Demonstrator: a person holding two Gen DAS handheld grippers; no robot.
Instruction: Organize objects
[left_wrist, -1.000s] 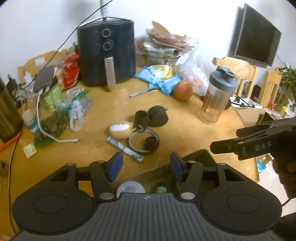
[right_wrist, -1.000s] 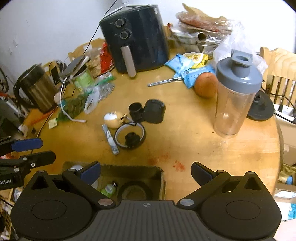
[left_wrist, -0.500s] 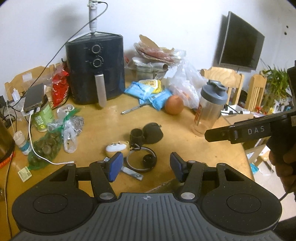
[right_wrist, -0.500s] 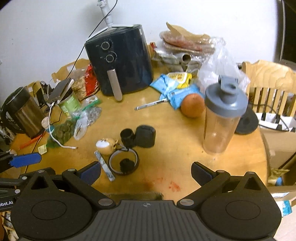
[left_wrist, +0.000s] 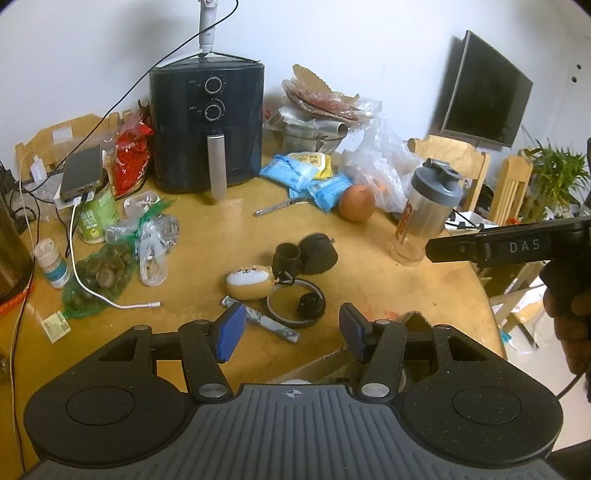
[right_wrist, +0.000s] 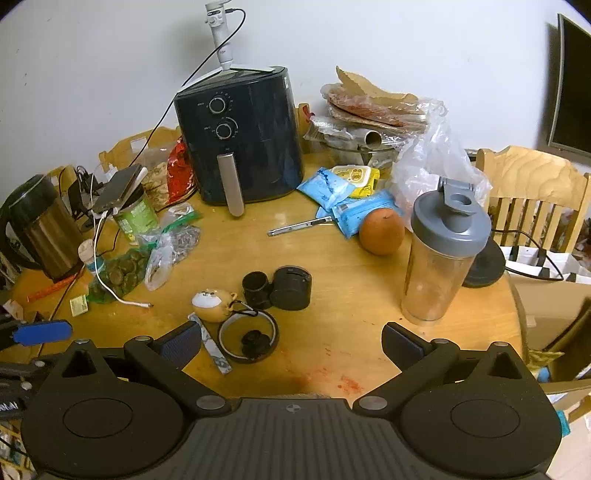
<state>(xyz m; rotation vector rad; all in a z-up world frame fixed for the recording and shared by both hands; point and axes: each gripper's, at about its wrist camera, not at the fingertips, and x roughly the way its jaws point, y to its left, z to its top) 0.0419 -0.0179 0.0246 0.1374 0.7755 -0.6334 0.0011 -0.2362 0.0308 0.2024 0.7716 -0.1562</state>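
Note:
Small items lie mid-table: a tan bear-faced case (left_wrist: 249, 282) (right_wrist: 213, 304), a black ring with a cap inside (left_wrist: 297, 306) (right_wrist: 249, 339), a black cylinder with a round pouch (left_wrist: 306, 254) (right_wrist: 279, 286), and a marbled stick (left_wrist: 264, 323) (right_wrist: 214, 349). My left gripper (left_wrist: 291, 332) is open and empty above the table's near edge. My right gripper (right_wrist: 291, 341) is open wide and empty; it shows from the side in the left wrist view (left_wrist: 491, 247). A cardboard box rim (left_wrist: 413, 319) peeks below the left gripper.
A black air fryer (left_wrist: 207, 129) (right_wrist: 240, 136) stands at the back. A shaker bottle (right_wrist: 441, 251) (left_wrist: 424, 214) and an orange (right_wrist: 382, 230) are on the right. Bags (right_wrist: 147, 258), a green can (right_wrist: 135, 218), a kettle (right_wrist: 40, 229) and cables crowd the left.
Both grippers have pulled back and tilted up from the cardboard box. The box interior has dropped out of sight. Both stay open and empty.

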